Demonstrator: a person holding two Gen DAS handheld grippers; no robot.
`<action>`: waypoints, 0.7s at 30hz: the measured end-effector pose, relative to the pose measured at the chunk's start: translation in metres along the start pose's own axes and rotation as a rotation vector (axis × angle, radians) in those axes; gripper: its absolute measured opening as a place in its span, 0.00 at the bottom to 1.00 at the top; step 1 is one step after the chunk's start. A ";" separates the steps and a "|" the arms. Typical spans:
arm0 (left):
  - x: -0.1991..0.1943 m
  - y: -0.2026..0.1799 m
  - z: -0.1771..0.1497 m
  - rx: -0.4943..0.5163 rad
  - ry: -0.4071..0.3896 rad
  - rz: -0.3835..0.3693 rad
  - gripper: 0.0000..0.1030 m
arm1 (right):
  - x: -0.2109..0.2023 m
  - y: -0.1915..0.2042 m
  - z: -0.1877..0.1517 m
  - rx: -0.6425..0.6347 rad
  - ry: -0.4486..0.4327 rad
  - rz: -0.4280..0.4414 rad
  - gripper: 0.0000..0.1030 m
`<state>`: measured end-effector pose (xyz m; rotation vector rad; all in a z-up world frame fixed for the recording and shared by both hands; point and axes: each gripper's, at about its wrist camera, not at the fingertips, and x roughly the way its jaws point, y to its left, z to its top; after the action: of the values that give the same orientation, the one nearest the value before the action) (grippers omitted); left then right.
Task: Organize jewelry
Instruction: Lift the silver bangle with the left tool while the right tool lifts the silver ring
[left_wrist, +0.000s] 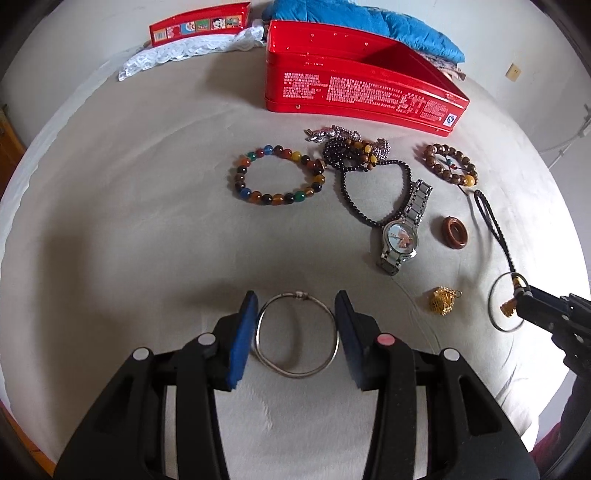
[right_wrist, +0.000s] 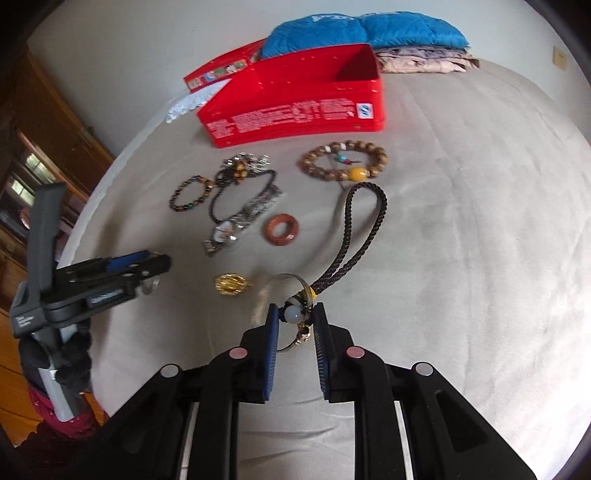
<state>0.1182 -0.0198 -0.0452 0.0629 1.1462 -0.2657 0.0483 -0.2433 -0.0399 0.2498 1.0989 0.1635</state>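
In the left wrist view my left gripper (left_wrist: 296, 295) is shut on a thin silver bangle (left_wrist: 297, 371), one blue pad against each side of it, just above the beige bedspread. In the right wrist view my right gripper (right_wrist: 296, 310) is shut on the pale bead and gold knot at the end of a dark braided cord charm (right_wrist: 369, 221). The cord's loop trails away over the bed, and a thin hoop (right_wrist: 264, 295) hangs blurred around the bead. The open red tin box (left_wrist: 354, 96) stands at the back.
Between the box and the grippers lie a multicolour bead bracelet (left_wrist: 277, 177), a pile of dark bead strings (left_wrist: 354, 151), a wooden bead bracelet (left_wrist: 448, 164), a steel watch (left_wrist: 402, 232), a brown ring (left_wrist: 455, 229) and a gold charm (left_wrist: 443, 301). The red lid (left_wrist: 199, 24), lace and a blue cushion (right_wrist: 365, 31) lie behind.
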 end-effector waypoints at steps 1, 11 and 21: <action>-0.002 0.001 -0.001 0.000 -0.005 -0.002 0.41 | 0.001 -0.004 -0.001 0.005 0.008 -0.008 0.19; -0.008 -0.009 -0.005 0.021 -0.014 -0.022 0.41 | -0.012 -0.023 0.000 0.039 -0.026 -0.034 0.35; -0.008 -0.008 -0.008 0.019 -0.006 -0.026 0.41 | 0.017 0.020 -0.003 -0.098 0.013 -0.195 0.61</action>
<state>0.1064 -0.0244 -0.0407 0.0640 1.1395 -0.3002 0.0529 -0.2199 -0.0501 0.0530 1.1183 0.0443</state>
